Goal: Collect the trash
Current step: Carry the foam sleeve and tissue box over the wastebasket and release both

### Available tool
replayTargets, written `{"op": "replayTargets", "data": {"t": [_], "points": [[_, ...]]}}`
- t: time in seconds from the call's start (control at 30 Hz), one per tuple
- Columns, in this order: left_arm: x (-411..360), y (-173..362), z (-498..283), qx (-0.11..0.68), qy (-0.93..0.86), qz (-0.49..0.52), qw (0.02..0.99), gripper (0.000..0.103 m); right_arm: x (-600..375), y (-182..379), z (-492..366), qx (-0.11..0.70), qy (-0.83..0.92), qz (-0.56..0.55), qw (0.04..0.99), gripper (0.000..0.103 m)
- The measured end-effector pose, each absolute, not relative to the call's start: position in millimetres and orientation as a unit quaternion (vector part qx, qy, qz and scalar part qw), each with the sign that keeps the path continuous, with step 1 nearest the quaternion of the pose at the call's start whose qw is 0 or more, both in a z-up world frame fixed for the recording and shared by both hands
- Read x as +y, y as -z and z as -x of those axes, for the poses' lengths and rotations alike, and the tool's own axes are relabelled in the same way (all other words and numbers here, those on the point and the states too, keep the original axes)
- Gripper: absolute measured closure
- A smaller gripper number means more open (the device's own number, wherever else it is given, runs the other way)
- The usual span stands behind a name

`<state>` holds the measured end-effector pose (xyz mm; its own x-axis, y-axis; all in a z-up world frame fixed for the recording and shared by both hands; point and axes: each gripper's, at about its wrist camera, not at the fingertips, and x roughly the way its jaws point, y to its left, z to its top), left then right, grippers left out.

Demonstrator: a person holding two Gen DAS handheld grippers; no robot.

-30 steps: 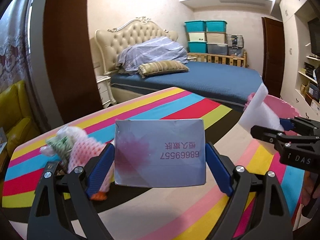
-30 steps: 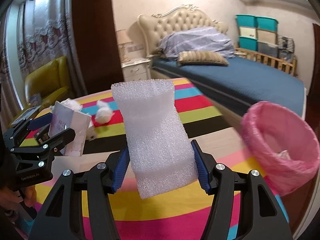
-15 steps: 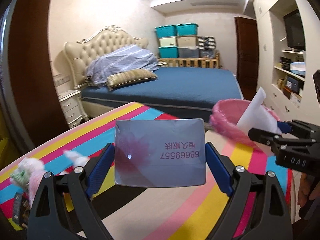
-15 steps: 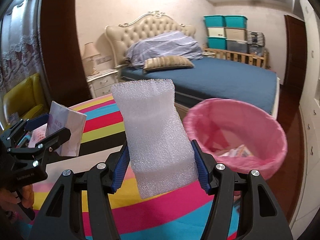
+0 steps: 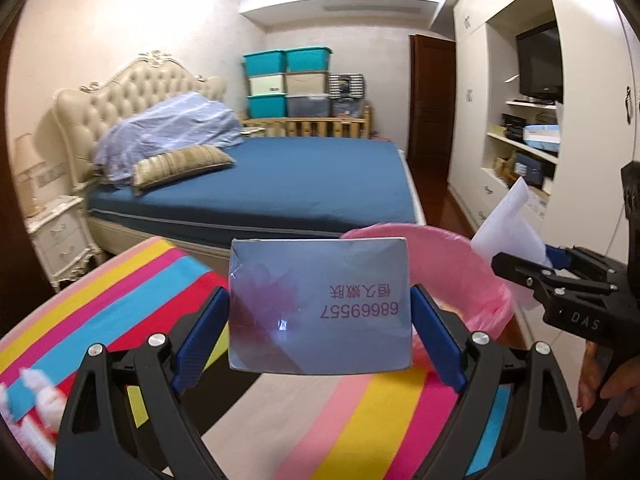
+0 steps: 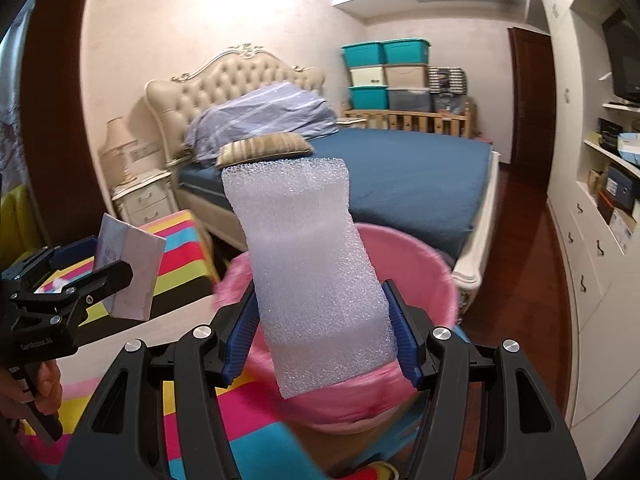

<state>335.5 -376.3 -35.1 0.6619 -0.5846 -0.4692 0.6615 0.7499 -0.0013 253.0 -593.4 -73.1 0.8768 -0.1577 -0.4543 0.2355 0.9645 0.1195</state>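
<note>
A flat grey-blue packet is clamped between the pads of the left gripper, in front of the pink-lined bin. A white foam sheet is pinched upright by the right gripper, directly over the bin's rim. Bare wooden floor is seen beyond the bin. Since a second ago, the bin has been brought much closer and the striped rug swept leftward. Both grippers are tilted slightly downward, side by side.

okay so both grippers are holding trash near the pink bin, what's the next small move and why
Probably carry the right gripper slightly forward and open it. It is clamped on the white foam piece, which in its own view already overlaps the mouth of the pink-lined bin, so the foam should fall inside. The left gripper, holding the small box, looks further off, beside the bin.
</note>
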Motion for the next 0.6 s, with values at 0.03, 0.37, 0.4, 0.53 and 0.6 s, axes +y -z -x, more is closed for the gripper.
{"op": "replayTargets", "data": {"t": [0.03, 0.37, 0.4, 0.53, 0.6], "points": [[-382, 35, -338, 0.227, 0.349, -0.083, 0.905, 0.016, -599, 73, -253, 0.226, 0.105, -0.088, 0.964, 0.045], [-460, 37, -360, 0.221, 0.396, -0.082, 0.888, 0.015, -654, 75, -282, 0.222, 0.107, -0.079, 0.966, 0.045], [-467, 37, -363, 0.221, 0.399, -0.08, 0.886, 0.015, -657, 74, -284, 0.219, 0.108, -0.078, 0.967, 0.045], [-488, 43, -374, 0.225, 0.408, -0.08, 0.881, 0.014, -667, 72, -290, 0.213, 0.102, -0.076, 0.969, 0.044], [-493, 43, -378, 0.218, 0.403, -0.083, 0.885, 0.007, -672, 74, -297, 0.216, 0.097, -0.072, 0.969, 0.043]]}}
